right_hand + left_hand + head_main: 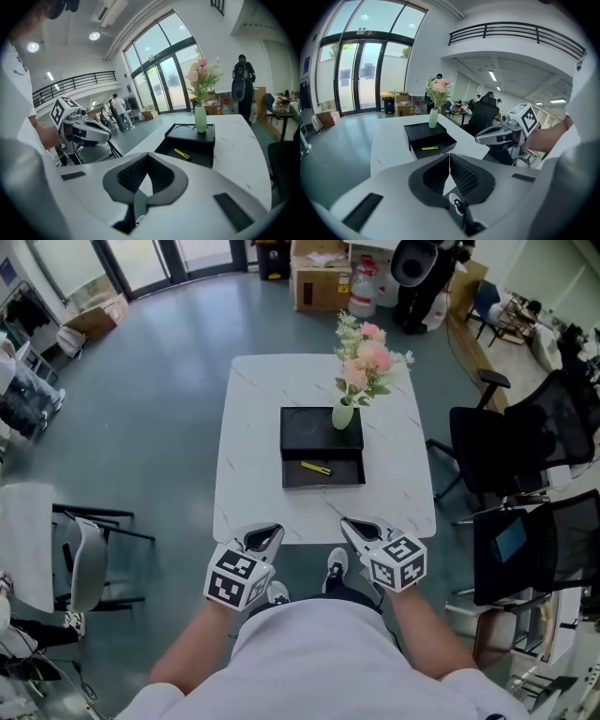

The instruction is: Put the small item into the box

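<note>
A small yellow item (316,468) lies inside the open black box (323,484) in the middle of the white table (253,427). It also shows as the yellow item (430,148) in the left gripper view and the yellow item (182,153) in the right gripper view. My left gripper (267,534) and right gripper (356,525) hover side by side at the table's near edge, well short of the box. Both are shut, jaws pressed together, with nothing between them. Each one points toward the box (433,140) (199,152).
A vase of pink flowers (343,414) stands on the black raised half behind the open compartment. Black office chairs (506,451) crowd the table's right side. A chair (84,554) stands at the left. Cardboard boxes (322,282) sit on the floor beyond.
</note>
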`<action>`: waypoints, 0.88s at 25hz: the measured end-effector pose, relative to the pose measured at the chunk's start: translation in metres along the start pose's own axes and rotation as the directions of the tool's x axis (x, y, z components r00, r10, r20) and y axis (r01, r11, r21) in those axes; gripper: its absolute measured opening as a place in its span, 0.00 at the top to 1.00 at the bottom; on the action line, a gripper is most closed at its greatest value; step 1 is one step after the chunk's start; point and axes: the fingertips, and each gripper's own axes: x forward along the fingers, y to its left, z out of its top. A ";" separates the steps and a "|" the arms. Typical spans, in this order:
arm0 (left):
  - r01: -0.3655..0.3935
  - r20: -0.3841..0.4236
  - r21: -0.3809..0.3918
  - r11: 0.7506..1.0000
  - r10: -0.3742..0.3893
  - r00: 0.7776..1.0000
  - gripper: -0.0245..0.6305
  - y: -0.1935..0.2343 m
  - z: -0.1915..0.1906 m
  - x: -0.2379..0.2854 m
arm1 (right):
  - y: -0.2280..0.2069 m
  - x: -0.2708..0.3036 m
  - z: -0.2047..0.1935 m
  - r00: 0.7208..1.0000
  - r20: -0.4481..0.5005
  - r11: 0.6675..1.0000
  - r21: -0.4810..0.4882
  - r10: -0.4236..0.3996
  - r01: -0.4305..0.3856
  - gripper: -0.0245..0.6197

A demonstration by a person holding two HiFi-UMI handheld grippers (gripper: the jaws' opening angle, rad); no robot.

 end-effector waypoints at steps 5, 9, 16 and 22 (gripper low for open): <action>0.034 -0.001 0.110 0.993 -0.034 0.999 0.94 -0.003 -0.019 -0.023 | 0.037 -0.005 -0.016 0.998 0.029 0.997 0.034 -0.063 0.062 0.94; 0.074 0.002 0.103 0.992 -0.074 0.997 0.94 -0.004 -0.029 -0.031 | 0.061 -0.014 -0.016 0.993 0.068 0.995 0.044 -0.093 0.090 0.94; 0.063 0.054 0.047 0.997 -0.065 0.996 0.94 -0.003 -0.017 -0.040 | 0.066 -0.030 -0.012 0.991 0.094 0.995 0.031 -0.093 0.090 0.94; 0.039 0.080 -0.020 0.999 -0.038 0.996 0.94 -0.016 -0.005 -0.036 | 0.065 -0.049 0.001 0.995 0.088 0.997 -0.052 -0.056 0.061 0.94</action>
